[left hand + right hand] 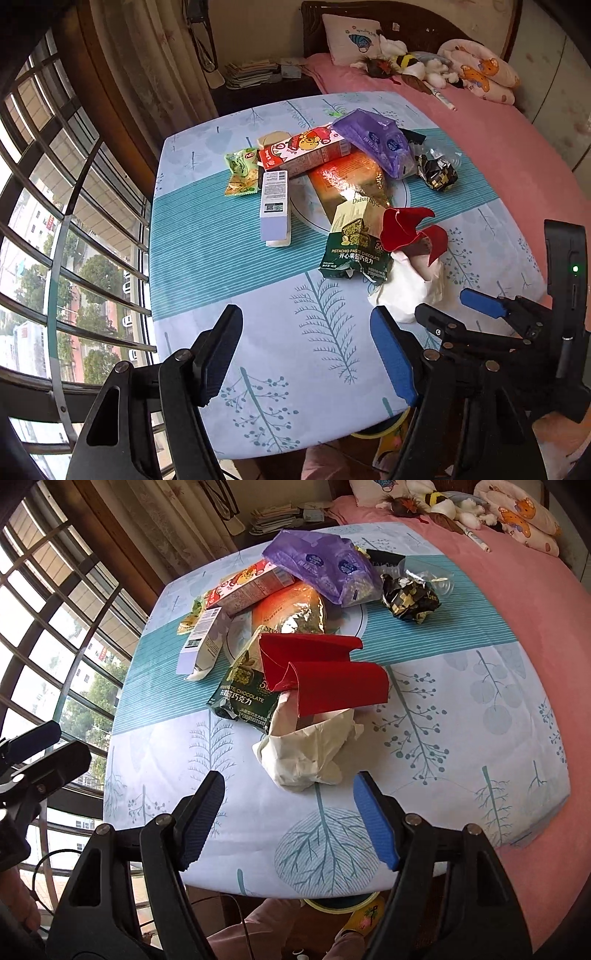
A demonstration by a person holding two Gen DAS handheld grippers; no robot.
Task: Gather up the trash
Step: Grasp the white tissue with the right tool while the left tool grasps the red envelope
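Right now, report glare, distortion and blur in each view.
Left wrist view: strong glare on the shiny orange wrapper; fisheye bends the window bars and the table edge; print on the chocolate wrapper stays readable. Right wrist view: glare on the same wrapper, window blown out bright, the red paper sharp, edges bowed.

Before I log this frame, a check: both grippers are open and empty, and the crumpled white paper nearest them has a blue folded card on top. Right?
Not quite: the folded card on the crumpled white paper is red, not blue, as the right wrist view shows. The rest holds: left gripper and right gripper are open and empty.
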